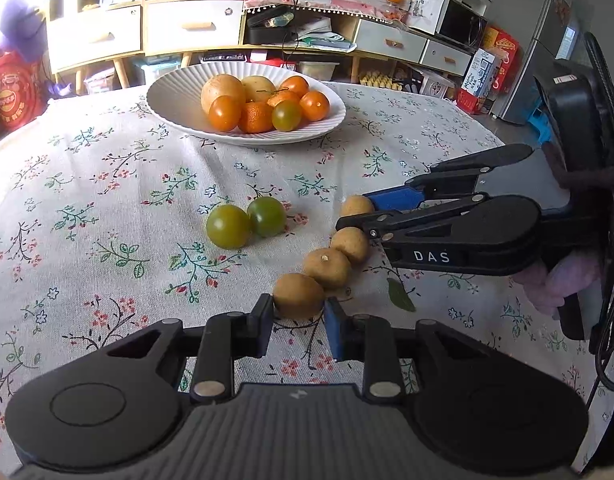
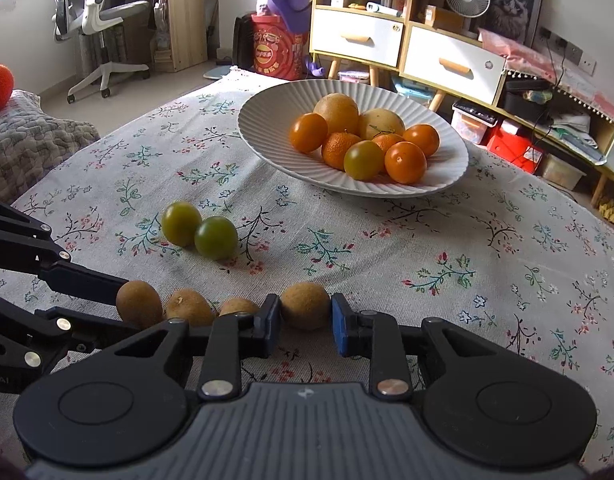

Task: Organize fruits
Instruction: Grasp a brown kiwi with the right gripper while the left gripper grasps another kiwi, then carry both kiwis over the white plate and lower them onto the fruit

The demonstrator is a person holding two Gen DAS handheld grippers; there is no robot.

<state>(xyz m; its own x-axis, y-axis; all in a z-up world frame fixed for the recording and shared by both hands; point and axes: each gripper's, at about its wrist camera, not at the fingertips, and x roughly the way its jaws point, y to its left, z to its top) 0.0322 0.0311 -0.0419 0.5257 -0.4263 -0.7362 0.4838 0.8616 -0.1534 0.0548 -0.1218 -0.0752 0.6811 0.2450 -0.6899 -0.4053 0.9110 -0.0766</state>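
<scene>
The jaws of the left gripper [image 1: 299, 320] are closed on a small brown fruit [image 1: 298, 295], the one at the near end of a row of four. The pads press it on both sides. The jaws of the right gripper [image 2: 306, 322] are closed on the brown fruit at the other end of the row [image 2: 306, 310]. So each hand has one fruit, and both fruits seem to sit on the table [image 1: 107, 200] for now.

Between them lie two more brown fruits [image 1: 327, 268], touching each other. A little farther off sit two green tomatoes [image 1: 227, 226], side by side and touching. Farther back is the white plate [image 1: 167, 92]. It holds orange tomatoes, small oranges and two big yellow fruits in a pile.

I think the step now is to lift the two held fruits and carry them to where they belong, maybe the plate. To do it well, lift each one straight up first, so it does not bump its neighbour and send it rolling. Squeeze softly, since round fruit can pop out of the pads. Keep the two grippers from knocking together, since they are close. Set the fruit down in a free spot on the plate, low and slow, so the pile does not tumble.
</scene>
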